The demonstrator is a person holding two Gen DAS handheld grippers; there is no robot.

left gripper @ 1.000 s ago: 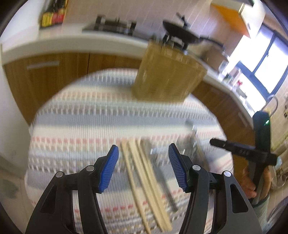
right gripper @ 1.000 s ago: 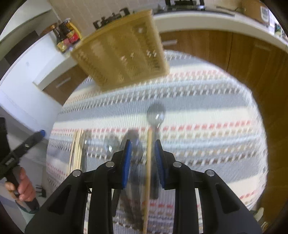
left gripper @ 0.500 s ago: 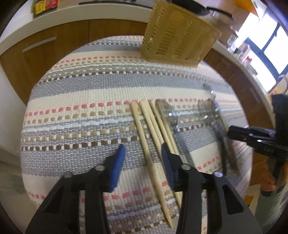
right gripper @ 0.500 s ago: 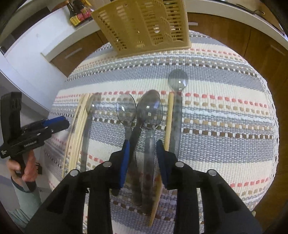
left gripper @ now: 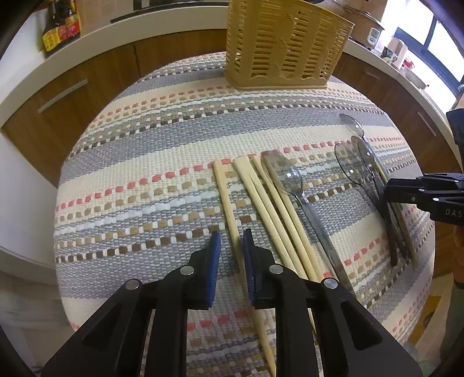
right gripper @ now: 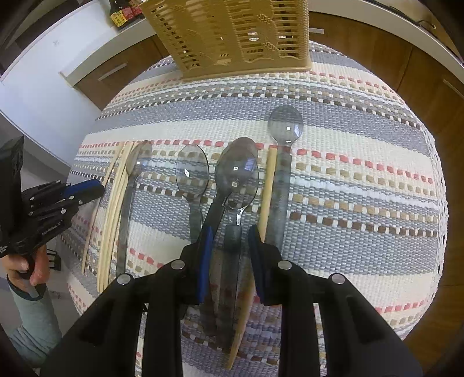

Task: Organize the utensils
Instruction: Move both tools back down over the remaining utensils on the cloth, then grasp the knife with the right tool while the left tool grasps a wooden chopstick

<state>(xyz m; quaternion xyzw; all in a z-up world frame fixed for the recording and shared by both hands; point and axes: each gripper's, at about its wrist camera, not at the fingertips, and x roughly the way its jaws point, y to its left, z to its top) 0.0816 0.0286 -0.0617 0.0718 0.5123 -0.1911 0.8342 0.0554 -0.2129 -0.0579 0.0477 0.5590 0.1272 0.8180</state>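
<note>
Left gripper (left gripper: 231, 242): jaws narrow and closing around the leftmost chopstick (left gripper: 224, 197), which lies between the pads; whether they press it cannot be told. Its long axis runs from 12 to 6 o'clock in the left wrist view, thick end toward the basket (left gripper: 285, 46). Two more chopsticks (left gripper: 268, 208) and a spoon (left gripper: 293, 185) lie parallel just beside it at 3 o'clock, bowl at 12 o'clock.

Right gripper (right gripper: 229, 232): jaws narrow and closing, straddling a clear spoon handle (right gripper: 232, 235); contact cannot be told. That spoon (right gripper: 240, 182) points its bowl to 12 o'clock.

Only the right wrist view shows a hand (right gripper: 24, 265) on the left gripper's grip and the stacked spoons face-on. Only the left wrist view shows the sauce bottles (left gripper: 59, 27) at 10 o'clock. All items rest on the striped worktop (left gripper: 150, 162).
</note>
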